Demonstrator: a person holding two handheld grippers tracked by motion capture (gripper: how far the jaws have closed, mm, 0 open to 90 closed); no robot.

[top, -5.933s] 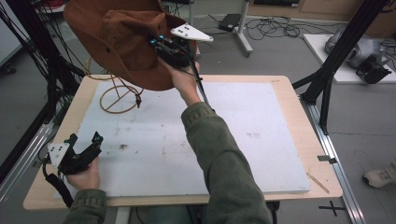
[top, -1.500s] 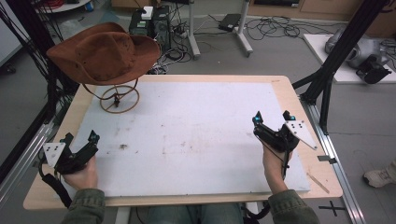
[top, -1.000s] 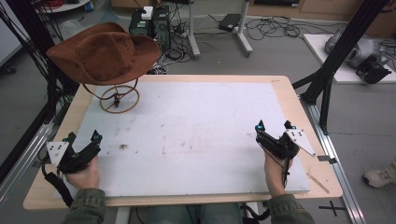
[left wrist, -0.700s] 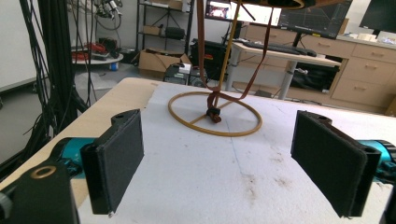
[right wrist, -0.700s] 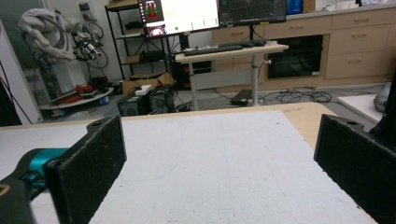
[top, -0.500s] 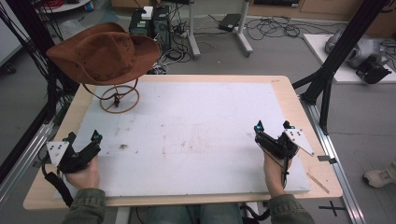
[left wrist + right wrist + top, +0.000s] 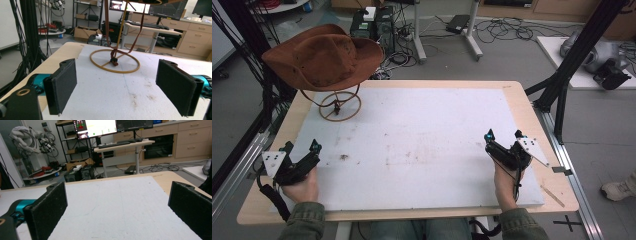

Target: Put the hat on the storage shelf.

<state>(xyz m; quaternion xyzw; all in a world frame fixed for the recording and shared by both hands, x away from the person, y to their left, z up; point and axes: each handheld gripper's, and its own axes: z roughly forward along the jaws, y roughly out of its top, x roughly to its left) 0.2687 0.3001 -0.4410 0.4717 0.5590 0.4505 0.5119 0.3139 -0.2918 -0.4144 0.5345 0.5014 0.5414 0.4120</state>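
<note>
From above, a hat is sitting on its stand at the counter's far left; the left tongs, nearer, are resting agape. Left gripper view: the stand is lying dead ahead. Right gripper view: the right tongs are gaping, empty.

In the left gripper view, the hat is cut off by the top edge, so that just a sliver of its brim is seen above the wire stand, whose upper rods are lost there too. In the high view, the top of the stand is hidden under the hat's brim. The person's forearms are cut by the bottom edge. In the right gripper view, the right pad is cropped at the frame's corner.
</note>
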